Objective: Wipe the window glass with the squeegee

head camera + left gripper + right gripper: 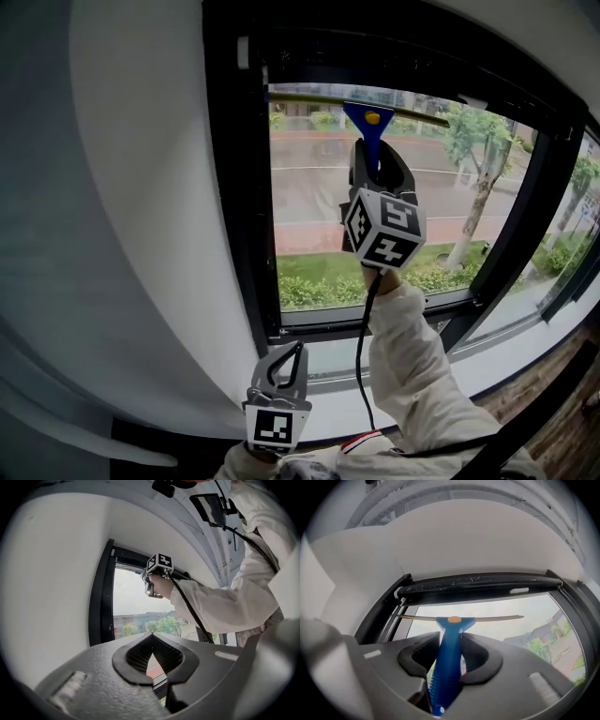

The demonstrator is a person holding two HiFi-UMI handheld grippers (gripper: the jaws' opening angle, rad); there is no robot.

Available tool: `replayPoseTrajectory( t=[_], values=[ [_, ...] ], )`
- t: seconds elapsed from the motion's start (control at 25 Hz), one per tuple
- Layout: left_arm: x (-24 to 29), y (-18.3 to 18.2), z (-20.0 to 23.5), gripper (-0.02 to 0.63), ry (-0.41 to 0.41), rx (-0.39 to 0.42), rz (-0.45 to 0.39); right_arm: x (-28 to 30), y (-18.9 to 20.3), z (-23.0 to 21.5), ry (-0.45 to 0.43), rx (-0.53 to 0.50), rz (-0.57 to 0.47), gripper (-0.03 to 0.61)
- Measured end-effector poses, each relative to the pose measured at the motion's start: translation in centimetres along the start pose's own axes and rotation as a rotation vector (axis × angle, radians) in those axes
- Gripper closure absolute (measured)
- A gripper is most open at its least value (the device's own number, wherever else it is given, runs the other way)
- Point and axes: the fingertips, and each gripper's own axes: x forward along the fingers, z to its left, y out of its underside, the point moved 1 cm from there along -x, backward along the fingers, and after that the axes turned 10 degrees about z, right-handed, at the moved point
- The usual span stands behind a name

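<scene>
The squeegee [367, 129] has a blue handle and a thin blade lying across the top edge of the window glass [314, 220]. My right gripper [377, 169] is raised to the pane and shut on the handle. In the right gripper view the blue squeegee [449, 665] stands between the jaws of the right gripper [451, 641], its blade just under the black top frame [478, 583]. My left gripper [282, 367] hangs low by the sill, shut and empty. From the left gripper [152, 641] I see the right gripper [155, 579] up at the window.
A thick black window frame [239, 187] borders the pane, with a white wall [131, 234] to its left. A grey sill [487, 352] runs below, and wooden flooring [553, 422] shows at the lower right. A black cable [361, 356] hangs from the right gripper along the sleeve [417, 375].
</scene>
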Motion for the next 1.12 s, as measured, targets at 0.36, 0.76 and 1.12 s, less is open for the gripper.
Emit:
replayPoseTrajectory(
  t=[0.36, 0.76, 1.12],
  values=[
    [0.9, 1.7, -1.1, 0.614, 0.026, -0.011, 0.051, -1.4, 4.1, -0.2, -0.015, -0.048, 0.041, 0.434],
    [1.7, 3.2, -2.2, 0.614, 0.046, -0.015, 0.087, -2.7, 7.5, -0.3, -0.047, -0.055, 0.078, 0.434],
    [1.9, 4.6, -2.0, 0.614, 0.016, -0.013, 0.123, -4.1, 11.3, -0.5, -0.070, -0.036, 0.133, 0.434]
  ],
)
